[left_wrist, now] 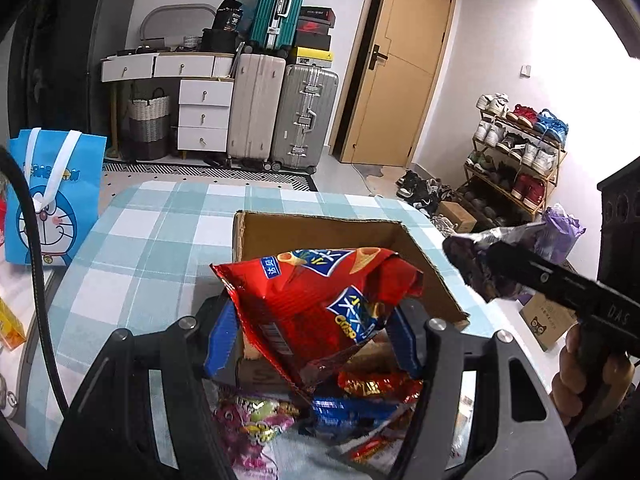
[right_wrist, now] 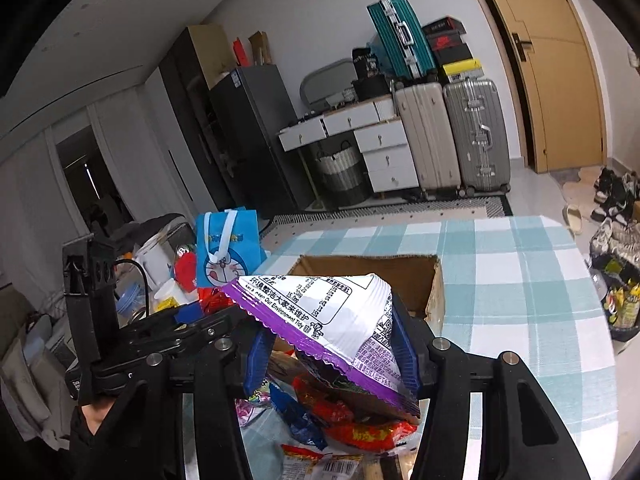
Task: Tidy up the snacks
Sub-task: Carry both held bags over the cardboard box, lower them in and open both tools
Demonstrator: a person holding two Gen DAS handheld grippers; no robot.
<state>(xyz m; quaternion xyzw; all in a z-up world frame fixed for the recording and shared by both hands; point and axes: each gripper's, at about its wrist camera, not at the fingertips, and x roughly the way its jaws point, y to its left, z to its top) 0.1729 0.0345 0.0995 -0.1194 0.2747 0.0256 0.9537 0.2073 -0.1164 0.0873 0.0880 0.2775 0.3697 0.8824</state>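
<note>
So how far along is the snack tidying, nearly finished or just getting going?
Early, it seems. The cardboard box shows only bare inner walls; its floor is hidden. In hand: the left gripper holds a red chip bag and the right gripper a purple-and-white bag, both in front of the box. Left: a heap of loose snack packets lies on the checked tablecloth.

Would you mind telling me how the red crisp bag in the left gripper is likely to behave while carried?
The red crisp bag is creased and sags between the fingers, so probably floppy. It looks puffed, so likely light for its size. Its glossy film may slip, and hard squeezing could crush the crisps.
</note>
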